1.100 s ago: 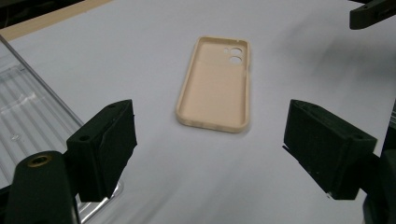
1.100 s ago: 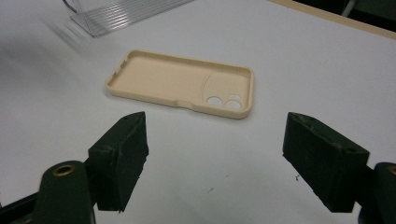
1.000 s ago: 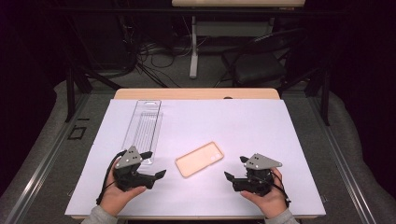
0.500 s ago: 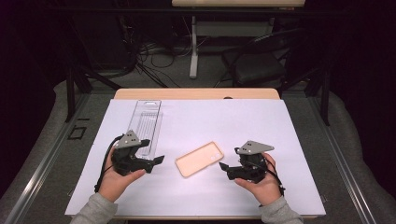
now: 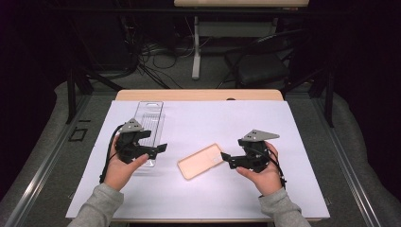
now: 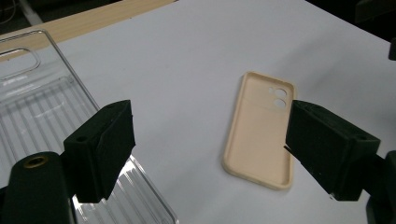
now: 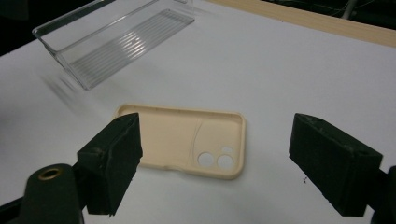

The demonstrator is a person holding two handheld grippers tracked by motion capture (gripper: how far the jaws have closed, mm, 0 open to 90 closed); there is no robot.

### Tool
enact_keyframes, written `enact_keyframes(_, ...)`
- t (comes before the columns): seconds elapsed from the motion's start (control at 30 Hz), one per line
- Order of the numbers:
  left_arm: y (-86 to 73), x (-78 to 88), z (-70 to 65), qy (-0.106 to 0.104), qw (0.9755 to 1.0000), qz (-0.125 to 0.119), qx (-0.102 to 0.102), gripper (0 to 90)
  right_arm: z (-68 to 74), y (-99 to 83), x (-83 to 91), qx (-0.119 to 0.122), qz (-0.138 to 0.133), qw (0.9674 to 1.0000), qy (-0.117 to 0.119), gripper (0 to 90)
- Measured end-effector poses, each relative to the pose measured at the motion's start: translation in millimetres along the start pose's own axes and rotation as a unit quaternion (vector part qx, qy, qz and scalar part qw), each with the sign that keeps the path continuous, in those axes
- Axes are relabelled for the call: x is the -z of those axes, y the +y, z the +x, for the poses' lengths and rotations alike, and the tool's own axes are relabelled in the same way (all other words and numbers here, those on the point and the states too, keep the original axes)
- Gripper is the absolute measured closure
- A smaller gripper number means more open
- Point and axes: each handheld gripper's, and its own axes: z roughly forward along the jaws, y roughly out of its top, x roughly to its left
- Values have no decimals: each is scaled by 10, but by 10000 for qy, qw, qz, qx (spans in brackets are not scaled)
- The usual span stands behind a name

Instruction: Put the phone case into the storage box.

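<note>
A peach phone case (image 5: 201, 161) lies hollow side up on the white sheet (image 5: 246, 118), its camera holes toward my right gripper. My left gripper (image 5: 158, 147) hangs open over the near end of a clear plastic tray (image 5: 149, 113), pointing toward the case. In the left gripper view the case (image 6: 261, 130) lies ahead of the left gripper (image 6: 210, 149). My right gripper (image 5: 226, 158) is open at the case's right end. Its jaws have just been opening, with nothing held between them. The right gripper view looks past the right gripper (image 7: 224, 163) onto the case (image 7: 177, 140).
The clear tray (image 7: 116, 42) lies lengthwise at the sheet's left, ribbed on its floor. A strip of wooden tabletop (image 5: 198, 94) shows beyond the sheet's far edge. Dark floor, cables and stands lie behind the table.
Both hands have moved away from the table's near edge and risen a little. The left gripper now hangs over the tray's near end; the right has come up to the case's right end.
</note>
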Motion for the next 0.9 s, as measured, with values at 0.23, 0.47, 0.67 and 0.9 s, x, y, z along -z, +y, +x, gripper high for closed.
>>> enact_keyframes(0.23,74,-36,141,-18,9993,-110,347,111,-87,111,-116,-447,99,9990,1,145)
enact_keyframes(0.47,160,-28,223,59,9989,-93,459,95,-130,198,-197,-443,177,9989,8,76)
enact_keyframes(0.67,253,-30,265,108,9987,-126,484,74,-152,314,-243,-440,127,9989,-18,29)
enact_keyframes(0.9,366,-73,327,230,9983,-14,528,40,-130,453,-319,-103,169,9990,-412,0)
